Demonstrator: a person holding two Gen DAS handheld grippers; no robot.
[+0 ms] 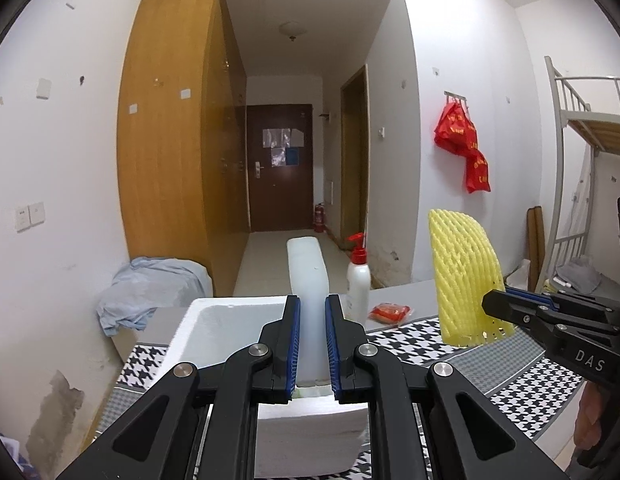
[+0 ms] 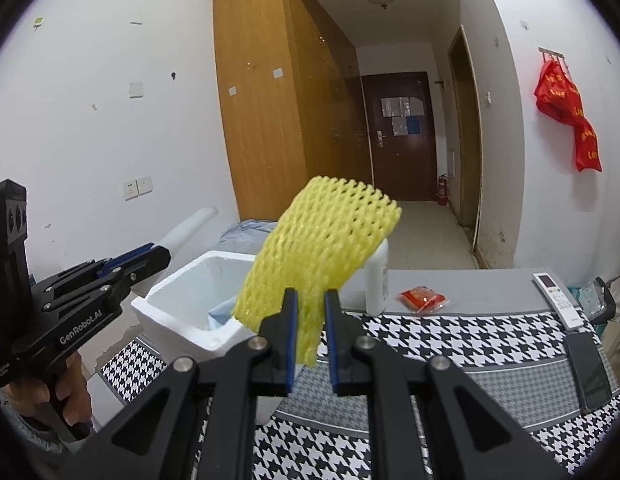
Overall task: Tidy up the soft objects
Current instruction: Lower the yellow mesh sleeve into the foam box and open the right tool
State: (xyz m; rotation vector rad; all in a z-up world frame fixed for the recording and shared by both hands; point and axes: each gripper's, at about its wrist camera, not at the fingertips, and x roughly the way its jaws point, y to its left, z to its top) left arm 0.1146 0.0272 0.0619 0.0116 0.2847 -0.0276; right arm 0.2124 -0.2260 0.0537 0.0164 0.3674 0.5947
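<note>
Yellow foam net (image 2: 322, 240) sits clamped in the right gripper (image 2: 311, 312); the left gripper (image 1: 312, 320) grips a white foam strip (image 1: 307, 276) above the styrofoam box (image 1: 229, 328).

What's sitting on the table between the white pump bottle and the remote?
A small red packet lies on the grey strip between the bottle and the remote, apart from both; the right wrist view shows it.

Both grippers, the left gripper (image 1: 312, 344) and the right gripper (image 2: 311, 340), are matte black linkages with round silver screws, blue ribbed pads inside the fingers and white lettering along the side.
</note>
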